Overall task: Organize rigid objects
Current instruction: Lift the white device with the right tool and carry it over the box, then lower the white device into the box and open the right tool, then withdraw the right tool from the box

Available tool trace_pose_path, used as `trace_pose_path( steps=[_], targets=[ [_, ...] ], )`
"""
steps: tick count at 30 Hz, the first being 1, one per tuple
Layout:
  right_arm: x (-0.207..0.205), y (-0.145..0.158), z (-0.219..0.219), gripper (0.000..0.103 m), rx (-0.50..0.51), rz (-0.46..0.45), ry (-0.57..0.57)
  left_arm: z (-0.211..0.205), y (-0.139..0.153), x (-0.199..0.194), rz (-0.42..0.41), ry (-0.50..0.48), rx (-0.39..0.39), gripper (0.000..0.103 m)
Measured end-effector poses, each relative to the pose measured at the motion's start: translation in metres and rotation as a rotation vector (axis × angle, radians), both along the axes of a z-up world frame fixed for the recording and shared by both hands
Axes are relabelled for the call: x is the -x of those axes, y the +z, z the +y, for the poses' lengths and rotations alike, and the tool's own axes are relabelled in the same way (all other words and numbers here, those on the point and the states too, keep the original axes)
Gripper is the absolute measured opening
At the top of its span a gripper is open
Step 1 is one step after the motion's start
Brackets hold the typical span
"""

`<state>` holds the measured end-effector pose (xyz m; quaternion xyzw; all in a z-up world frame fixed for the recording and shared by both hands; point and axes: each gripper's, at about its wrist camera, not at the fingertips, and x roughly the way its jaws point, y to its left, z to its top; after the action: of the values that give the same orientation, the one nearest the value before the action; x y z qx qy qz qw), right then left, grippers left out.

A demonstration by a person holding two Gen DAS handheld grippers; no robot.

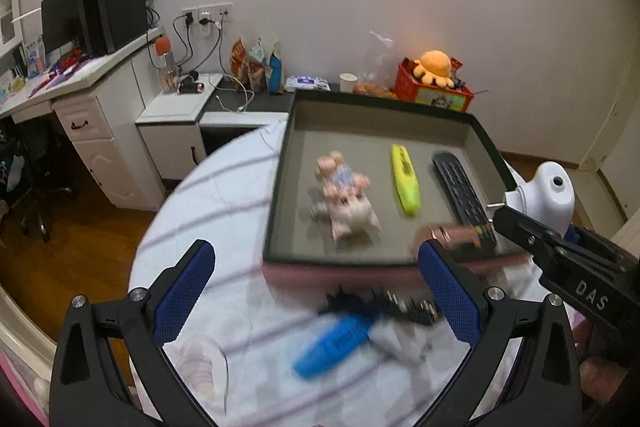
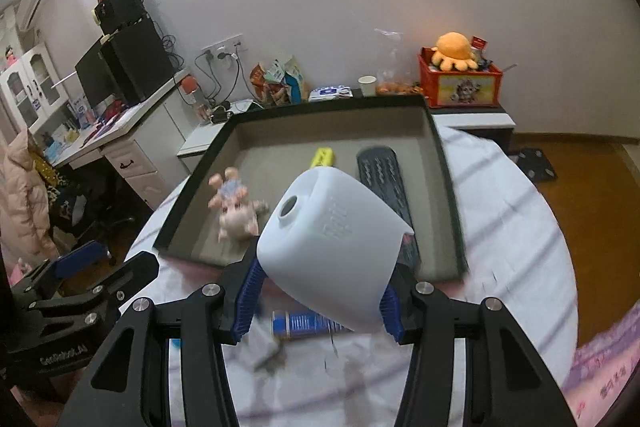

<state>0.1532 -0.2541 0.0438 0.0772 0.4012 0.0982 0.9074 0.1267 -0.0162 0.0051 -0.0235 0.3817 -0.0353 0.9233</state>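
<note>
Between the right tongs (image 2: pixel 318 301), a white plastic device (image 2: pixel 334 241) is clamped by its lower end, blue pads pressing both flanks, held above the table (image 2: pixel 520 227). It hangs over the near edge of the dark tray (image 2: pixel 450 179), so the tray's open floor lies straight ahead and below. Already lying there are a pig figure (image 2: pixel 236 211), a yellow marker (image 2: pixel 324 157) and a black remote (image 2: pixel 384 183), each with its long axis pointing away from the tongs; free floor seems to remain near the front. The left tongs (image 1: pixel 316 295) gape with nothing between them, over a blue tube (image 1: pixel 332 345) still on the cloth, so the left is nearer that one. "DAS" reads on the right tool's arm; the tube's print is too blurred to read.
</note>
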Motion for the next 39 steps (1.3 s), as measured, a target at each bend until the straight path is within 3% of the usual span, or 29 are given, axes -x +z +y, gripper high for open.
trace_pose_path(
  steps=[8,17,28,33,39],
  targets=[
    [-0.097,-0.017,0.043,0.052,0.004,0.08,0.102,0.014,-0.017,-0.064,0.056,0.034,-0.029,0.103],
    [-0.159,-0.053,0.076,0.052,0.063,0.191,0.144,0.037,-0.038,-0.121,0.112,0.081,-0.046,0.103],
    [-0.178,-0.069,0.088,0.054,0.15,0.335,0.172,0.048,-0.051,-0.136,0.134,0.089,0.002,0.103],
    [-0.173,-0.063,0.084,0.078,0.152,0.315,0.138,0.053,-0.045,-0.125,0.124,0.095,0.009,0.103],
    [-0.152,-0.042,0.076,0.08,0.134,0.242,0.109,0.053,-0.03,-0.101,0.093,0.109,0.013,0.103]
  ],
)
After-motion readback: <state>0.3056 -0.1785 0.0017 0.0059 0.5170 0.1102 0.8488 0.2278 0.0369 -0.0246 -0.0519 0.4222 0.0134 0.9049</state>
